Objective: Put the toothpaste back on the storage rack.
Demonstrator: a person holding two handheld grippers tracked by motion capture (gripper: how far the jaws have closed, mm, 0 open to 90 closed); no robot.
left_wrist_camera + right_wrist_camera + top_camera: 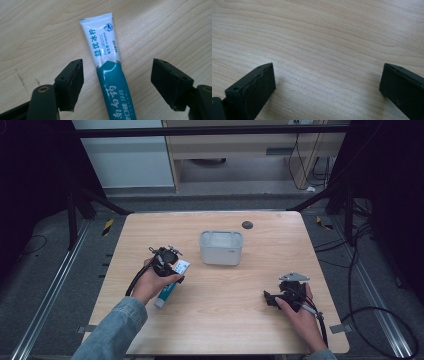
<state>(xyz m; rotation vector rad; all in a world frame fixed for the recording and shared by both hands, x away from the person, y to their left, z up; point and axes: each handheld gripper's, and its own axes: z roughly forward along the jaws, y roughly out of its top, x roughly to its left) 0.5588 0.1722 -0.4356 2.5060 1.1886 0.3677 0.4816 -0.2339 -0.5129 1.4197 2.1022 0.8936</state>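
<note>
Lying flat between the left gripper's [117, 85] wide jaws, a white-and-teal toothpaste tube [107, 67] shows blue, seemingly Chinese lettering.

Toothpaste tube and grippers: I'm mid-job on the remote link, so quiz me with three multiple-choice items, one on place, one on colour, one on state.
1. Where does the toothpaste tube lie?
A. Inside the grey tub
B. Flat on the table, between the left gripper's jaws
C. Under the right gripper

2. What colours is the tube?
A. Red and yellow
B. All black
C. White and teal

3. How do the right gripper's jaws stand?
A. Open over bare wood
B. Shut on the tube
C. Shut on the tub's rim

Answers:
1. B: the left gripper view shows the tube on the table with the left gripper straddling it, a gap at each side; the grey tub stands apart.
2. C: its flat end is white with teal print, the rest teal.
3. A: the right gripper view shows the right gripper spread wide with only wood grain between its jaws.
</note>
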